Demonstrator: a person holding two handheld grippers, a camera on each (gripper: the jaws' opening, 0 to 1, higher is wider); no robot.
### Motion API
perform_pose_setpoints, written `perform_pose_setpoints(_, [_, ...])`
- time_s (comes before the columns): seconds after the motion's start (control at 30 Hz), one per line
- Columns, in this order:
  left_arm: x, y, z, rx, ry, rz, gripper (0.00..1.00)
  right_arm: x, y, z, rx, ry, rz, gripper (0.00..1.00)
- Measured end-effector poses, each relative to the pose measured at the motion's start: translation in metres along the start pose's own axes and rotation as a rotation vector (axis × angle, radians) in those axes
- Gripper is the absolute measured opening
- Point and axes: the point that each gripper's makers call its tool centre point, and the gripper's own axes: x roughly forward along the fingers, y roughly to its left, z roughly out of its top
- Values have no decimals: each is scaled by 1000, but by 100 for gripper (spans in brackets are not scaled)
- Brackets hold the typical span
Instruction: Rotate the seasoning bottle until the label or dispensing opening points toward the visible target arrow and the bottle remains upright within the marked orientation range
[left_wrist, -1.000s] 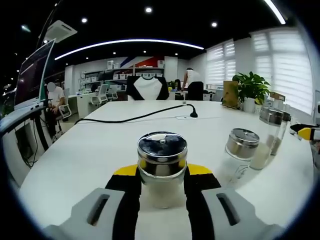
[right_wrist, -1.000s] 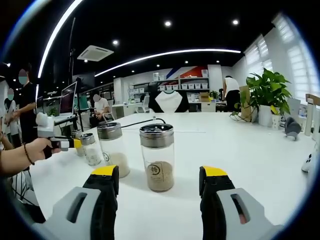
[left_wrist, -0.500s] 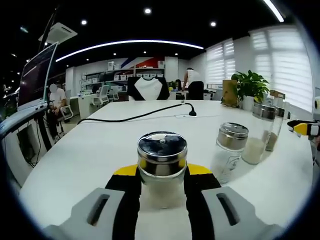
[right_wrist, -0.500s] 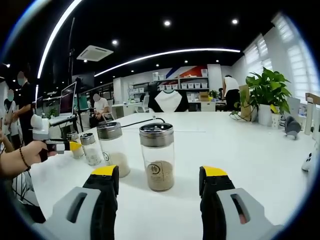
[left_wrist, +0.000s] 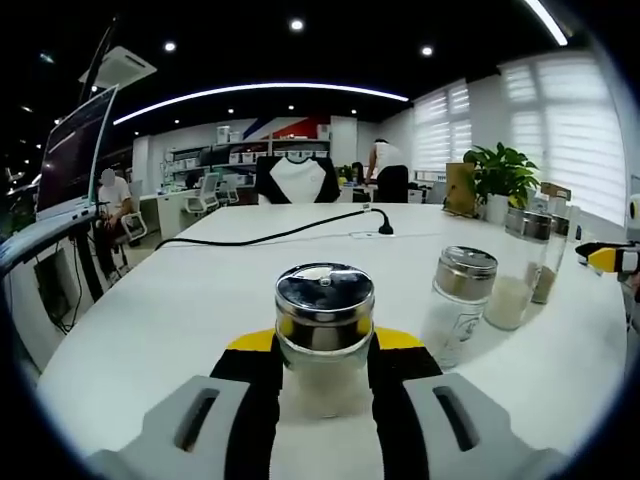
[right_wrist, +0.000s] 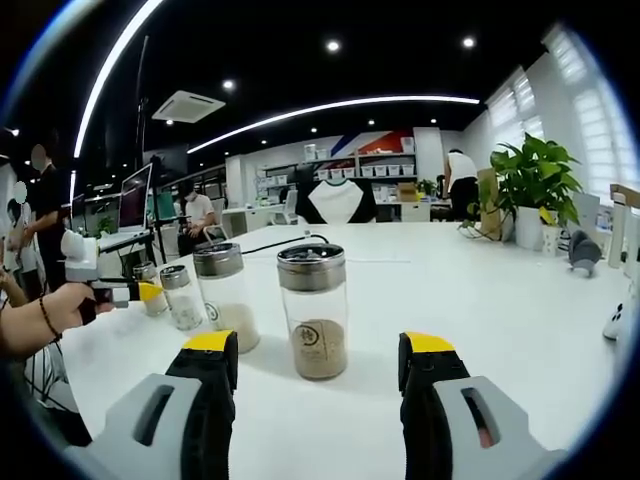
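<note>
A glass seasoning bottle (left_wrist: 323, 335) with a shiny perforated metal lid stands upright on the white table (left_wrist: 170, 300), and my left gripper (left_wrist: 323, 347) is shut on its body. In the right gripper view, that left gripper (right_wrist: 148, 292) appears at the far left in a person's hand, with a small bottle at its yellow tips. My right gripper (right_wrist: 319, 345) is open, and a jar of brown seasoning (right_wrist: 313, 312) with a round label facing me stands just ahead of its jaws, untouched. I cannot make out an arrow mark.
Two more shakers (left_wrist: 460, 302) (left_wrist: 520, 268) stand to the right of the held one; the right gripper's yellow tip (left_wrist: 610, 258) shows beyond them. A white-powder jar (right_wrist: 225, 297) and a small jar (right_wrist: 182, 297) stand left of the brown one. A black cable (left_wrist: 270, 236) crosses the far table. Potted plant (right_wrist: 540, 185) at back right.
The left gripper view has swung slightly, so the neighbouring shakers sit further left in it. The bottle stays clamped in the left jaws. The right gripper has held still.
</note>
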Motion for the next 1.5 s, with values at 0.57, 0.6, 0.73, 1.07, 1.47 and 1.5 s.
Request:
perform_pose_setpoints(0.57, [0, -1, 0, 4, -8, -19, 35, 1, -1, 1, -2, 0, 0, 66])
perform_pose_setpoints(0.6, [0, -1, 0, 5, -9, -23, 35, 2, -1, 1, -3, 0, 0, 66])
perform_pose_setpoints(0.73, [0, -1, 1, 7, -8, -37, 35, 2, -1, 2, -4, -1, 0, 66])
perform_pose_setpoints(1.07, [1, -3, 0, 29, -3, -119, 35, 3, 0, 2, -6, -1, 3, 66])
perform_pose_setpoints(1.47, [1, -6, -1, 77, -13, -265, 35, 1, -2, 3, -8, -4, -3, 66])
perform_pose_setpoints(1.5, [1, -6, 0, 80, -14, -271, 35, 1, -2, 3, -10, -4, -3, 66])
